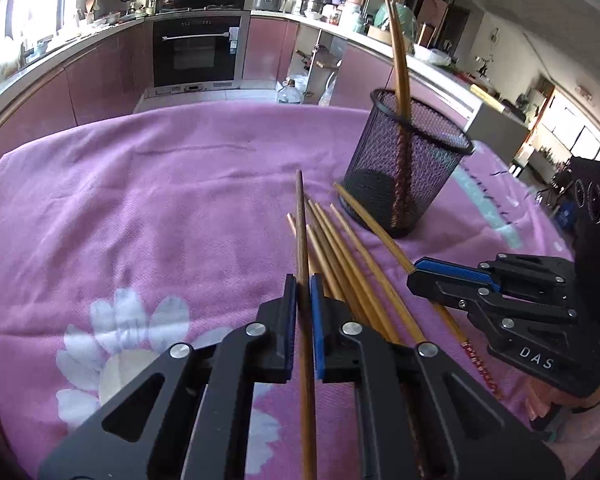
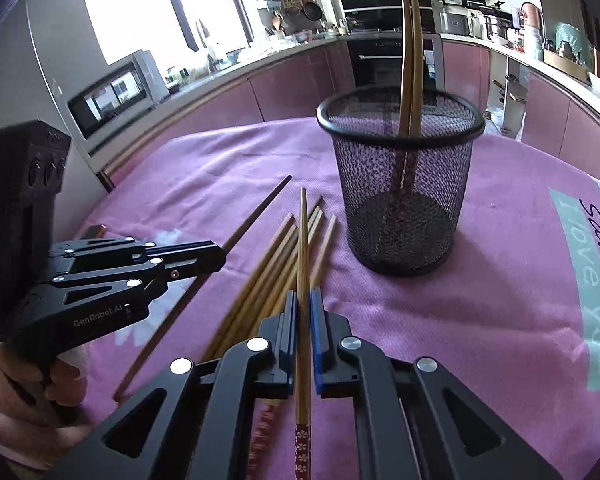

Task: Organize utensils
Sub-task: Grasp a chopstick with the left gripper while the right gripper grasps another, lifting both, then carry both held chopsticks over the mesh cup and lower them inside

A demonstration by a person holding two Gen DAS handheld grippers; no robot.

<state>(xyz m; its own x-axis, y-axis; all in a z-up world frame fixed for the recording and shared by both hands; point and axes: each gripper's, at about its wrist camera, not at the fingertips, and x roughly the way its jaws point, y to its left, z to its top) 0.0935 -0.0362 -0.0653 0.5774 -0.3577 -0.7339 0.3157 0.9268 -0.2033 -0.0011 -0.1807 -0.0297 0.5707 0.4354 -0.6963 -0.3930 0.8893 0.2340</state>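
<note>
A black wire-mesh cup [image 2: 400,184] stands upright on a table covered with a pink cloth [image 1: 139,208], and two chopsticks [image 2: 410,52] already lean inside it, their tops rising well above the rim. Just beside the cup, on the side nearer the person, a loose bundle of pale chopsticks [image 2: 271,272] lies flat on the cloth, tips pointing roughly toward the cup. Each hand holds a black two-finger tool. The left gripper [image 1: 304,292] has its fingers pressed together on a darker brown chopstick [image 1: 301,232], whose tip points toward the cup and looks raised off the cloth. The right gripper [image 2: 304,304] is likewise clamped on a pale chopstick with a red patterned handle [image 2: 303,248], lifted above the bundle and aimed at the cup. The step in hand appears to be picking up: both sticks are gripped, neither is yet in the cup. The next move likely calls for tipping each stick upright and lowering it inside the rim, one at a time, without knocking the light cup over or nudging the two already standing there.
</note>
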